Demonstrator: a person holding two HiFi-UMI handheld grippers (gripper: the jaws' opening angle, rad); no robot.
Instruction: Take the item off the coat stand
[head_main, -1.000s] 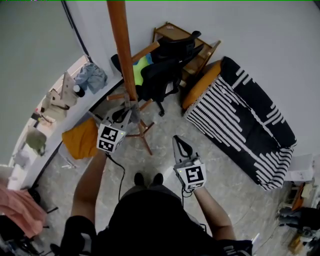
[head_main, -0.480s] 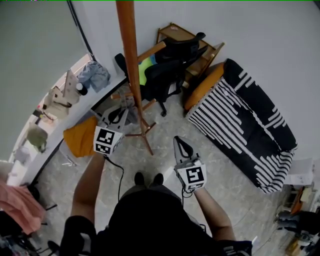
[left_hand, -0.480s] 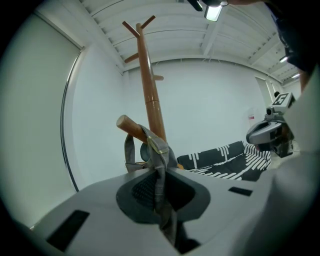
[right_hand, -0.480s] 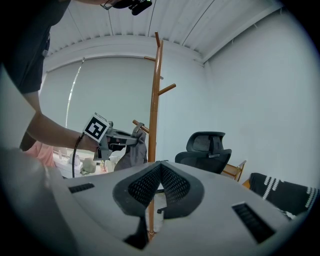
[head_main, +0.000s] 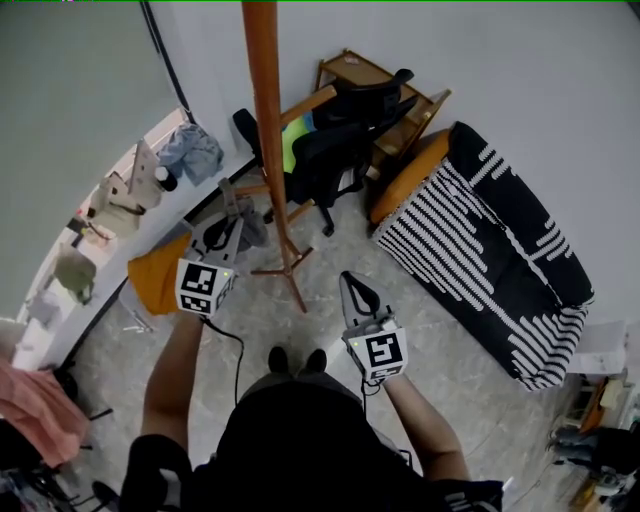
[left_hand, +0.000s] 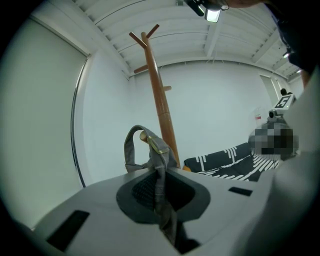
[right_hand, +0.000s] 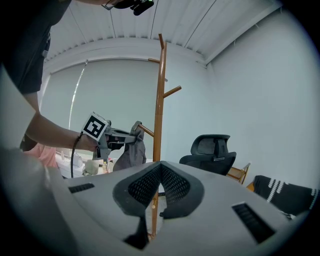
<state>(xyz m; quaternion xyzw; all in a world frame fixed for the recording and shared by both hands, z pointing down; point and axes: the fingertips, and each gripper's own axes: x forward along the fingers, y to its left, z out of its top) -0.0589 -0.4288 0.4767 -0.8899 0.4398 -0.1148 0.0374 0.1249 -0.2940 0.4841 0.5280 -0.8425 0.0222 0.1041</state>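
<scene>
Coat stand (head_main: 268, 130): wooden pole, pegs slanting upward. Grey bag (right_hand: 131, 152) is being held by its strap in the left tongs (head_main: 228, 205), which are pinched tight on the fabric. The strap loop is being carried on the tip of a low peg (left_hand: 144, 135). Right tongs (right_hand: 160, 164) are being held closed and empty, apart from the stand.

Judgement: the loop should be lifted up and outward along the peg's slant so that snagging is avoided.

No readable writing is being shown, only square markers.
</scene>
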